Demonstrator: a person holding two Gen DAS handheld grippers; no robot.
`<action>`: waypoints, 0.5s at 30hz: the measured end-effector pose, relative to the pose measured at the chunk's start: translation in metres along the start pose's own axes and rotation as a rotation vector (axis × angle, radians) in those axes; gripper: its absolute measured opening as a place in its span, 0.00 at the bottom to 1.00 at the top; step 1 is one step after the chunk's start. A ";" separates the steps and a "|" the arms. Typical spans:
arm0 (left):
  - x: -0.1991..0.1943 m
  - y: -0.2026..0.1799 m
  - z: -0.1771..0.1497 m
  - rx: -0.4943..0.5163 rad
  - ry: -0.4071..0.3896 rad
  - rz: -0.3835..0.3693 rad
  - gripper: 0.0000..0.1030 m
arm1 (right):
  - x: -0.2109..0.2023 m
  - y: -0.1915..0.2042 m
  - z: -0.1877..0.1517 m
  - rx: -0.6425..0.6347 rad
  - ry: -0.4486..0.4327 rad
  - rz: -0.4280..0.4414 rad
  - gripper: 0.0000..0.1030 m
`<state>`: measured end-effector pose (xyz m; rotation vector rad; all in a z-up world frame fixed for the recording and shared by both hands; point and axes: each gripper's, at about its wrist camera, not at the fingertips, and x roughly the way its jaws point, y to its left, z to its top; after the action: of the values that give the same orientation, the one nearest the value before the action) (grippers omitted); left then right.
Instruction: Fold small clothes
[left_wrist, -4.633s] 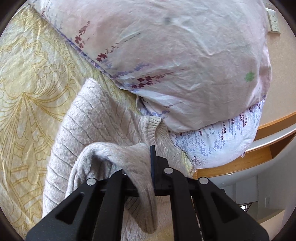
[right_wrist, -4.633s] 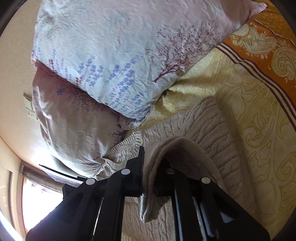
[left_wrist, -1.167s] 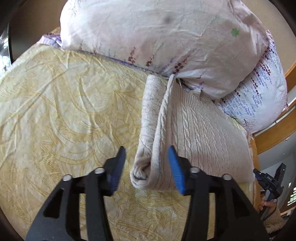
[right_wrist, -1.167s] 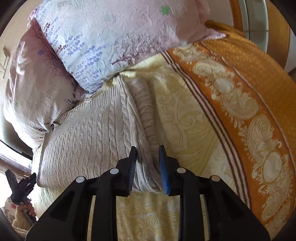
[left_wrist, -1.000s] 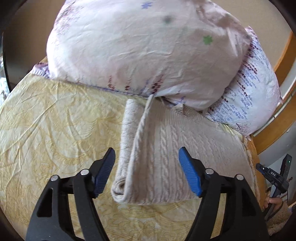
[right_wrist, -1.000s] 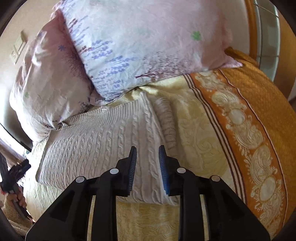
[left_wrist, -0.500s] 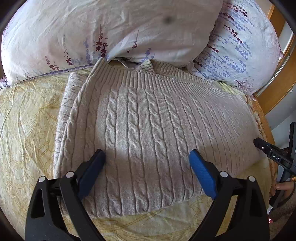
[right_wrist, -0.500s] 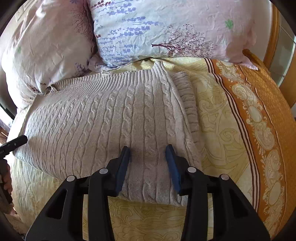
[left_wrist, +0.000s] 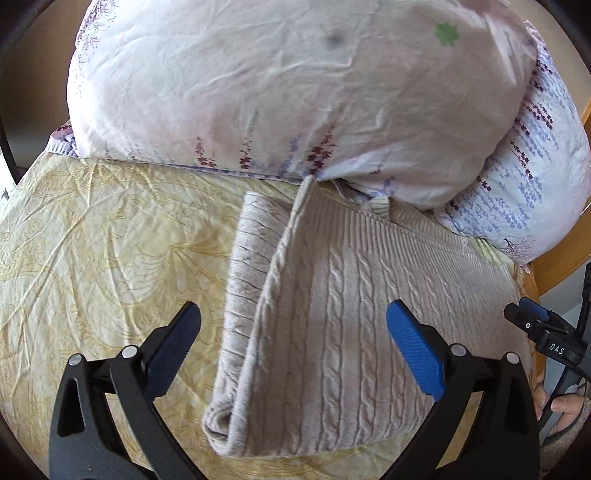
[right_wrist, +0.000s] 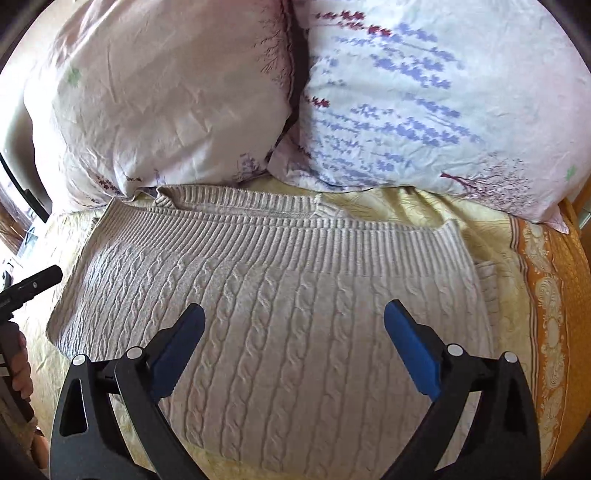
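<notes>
A beige cable-knit sweater (left_wrist: 332, 332) lies folded on the yellow bedspread (left_wrist: 92, 240), its ribbed hem toward the pillows. It also shows in the right wrist view (right_wrist: 277, 314). A folded sleeve (left_wrist: 247, 277) sticks out along its left edge. My left gripper (left_wrist: 293, 343) is wide open and empty, held just above the sweater's near left corner. My right gripper (right_wrist: 293, 343) is wide open and empty above the sweater's near middle.
Two floral pillows (left_wrist: 277, 85) (right_wrist: 424, 96) lean behind the sweater. An orange patterned border (right_wrist: 554, 314) runs along the right of the bed. A wooden bed frame (left_wrist: 561, 266) is at the right. The other gripper (left_wrist: 543, 332) and a hand show at the edge.
Both grippers let go of the sweater fold and opened wide. The sweater now lies folded flat. The left gripper shifted left over the corner; the right one moved over the middle.
</notes>
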<state>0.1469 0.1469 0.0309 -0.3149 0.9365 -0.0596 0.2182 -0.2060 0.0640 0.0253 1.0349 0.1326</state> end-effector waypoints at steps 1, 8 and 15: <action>0.001 0.005 0.003 -0.005 0.005 -0.010 0.98 | 0.006 0.004 0.000 0.010 0.016 0.009 0.97; 0.021 0.028 0.011 -0.057 0.078 -0.092 0.98 | 0.036 0.016 -0.006 0.022 0.104 -0.109 0.99; 0.041 0.021 0.013 -0.010 0.142 -0.115 0.98 | 0.044 0.017 -0.009 0.051 0.112 -0.172 0.99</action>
<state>0.1794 0.1619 0.0000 -0.3773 1.0586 -0.1844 0.2313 -0.1841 0.0229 -0.0248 1.1472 -0.0499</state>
